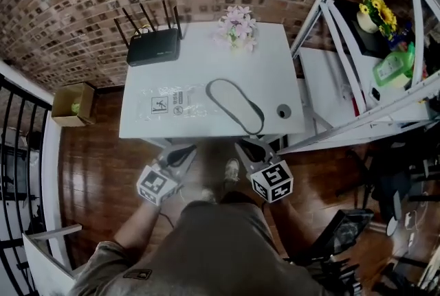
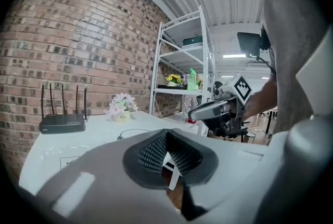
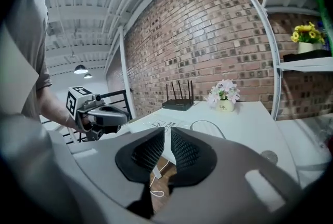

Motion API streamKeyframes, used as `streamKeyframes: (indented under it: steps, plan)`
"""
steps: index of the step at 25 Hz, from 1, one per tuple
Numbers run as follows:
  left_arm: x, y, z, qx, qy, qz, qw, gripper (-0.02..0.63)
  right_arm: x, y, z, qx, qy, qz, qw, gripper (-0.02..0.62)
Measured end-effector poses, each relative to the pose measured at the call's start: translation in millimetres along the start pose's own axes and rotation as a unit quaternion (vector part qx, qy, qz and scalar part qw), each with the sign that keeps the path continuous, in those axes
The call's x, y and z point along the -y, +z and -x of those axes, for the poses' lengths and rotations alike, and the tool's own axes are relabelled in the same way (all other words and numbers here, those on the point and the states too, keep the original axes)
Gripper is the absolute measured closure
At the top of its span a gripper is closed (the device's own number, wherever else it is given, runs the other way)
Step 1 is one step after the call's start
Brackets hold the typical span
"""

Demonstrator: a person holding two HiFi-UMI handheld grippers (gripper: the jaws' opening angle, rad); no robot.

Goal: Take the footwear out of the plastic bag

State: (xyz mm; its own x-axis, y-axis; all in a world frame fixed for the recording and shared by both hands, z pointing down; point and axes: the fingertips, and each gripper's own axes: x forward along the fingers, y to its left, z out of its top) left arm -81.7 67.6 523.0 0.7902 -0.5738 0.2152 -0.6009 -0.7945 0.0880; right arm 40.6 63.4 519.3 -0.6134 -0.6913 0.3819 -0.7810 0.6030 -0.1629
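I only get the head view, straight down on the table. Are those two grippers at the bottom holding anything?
Observer: No. The left gripper view shows the left gripper with jaws together, nothing between them.
Operator: And the right?
Observer: The right gripper has a thin gap between its jaws, also empty.
Operator: What do the pink flowers stand in?
Observer: A small pale pot, seen side-on in the right gripper view.

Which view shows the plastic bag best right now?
Head view: the plastic bag lies flat on the white table, seen whole from above. Left gripper view catches only a strip; right gripper view shows it foreshortened at a low angle.
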Motion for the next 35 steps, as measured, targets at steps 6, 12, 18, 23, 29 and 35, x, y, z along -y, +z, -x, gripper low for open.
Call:
streamKeyframes:
  steps: [6,12,18,23,29,35]
  plan:
    - [26,-8,16,-0.005,-0.013,0.011,0.9998,0.604,-23,-7,25,-0.001,-0.013,-0.003,1.000,0.580]
    - [38,-3,15,0.006,-0.003,0.018,0.9998,0.604,-25,-2,36,0.006,0.000,0.004,1.000,0.580]
    - [49,13,3,0.019,0.006,0.011,0.9997,0.604,-9,2,45,0.015,0.001,0.005,1.000,0.581]
    - [52,14,0,0.020,0.009,0.013,0.9997,0.603,-3,1,47,0.019,0.001,0.001,1.000,0.581]
    - [51,20,-7,0.024,0.008,0.012,0.9996,0.604,0,-1,46,0.018,0.003,0.002,1.000,0.583]
    - [51,20,-9,0.019,0.006,0.011,0.9997,0.603,0,-2,44,0.015,0.006,0.003,1.000,0.583]
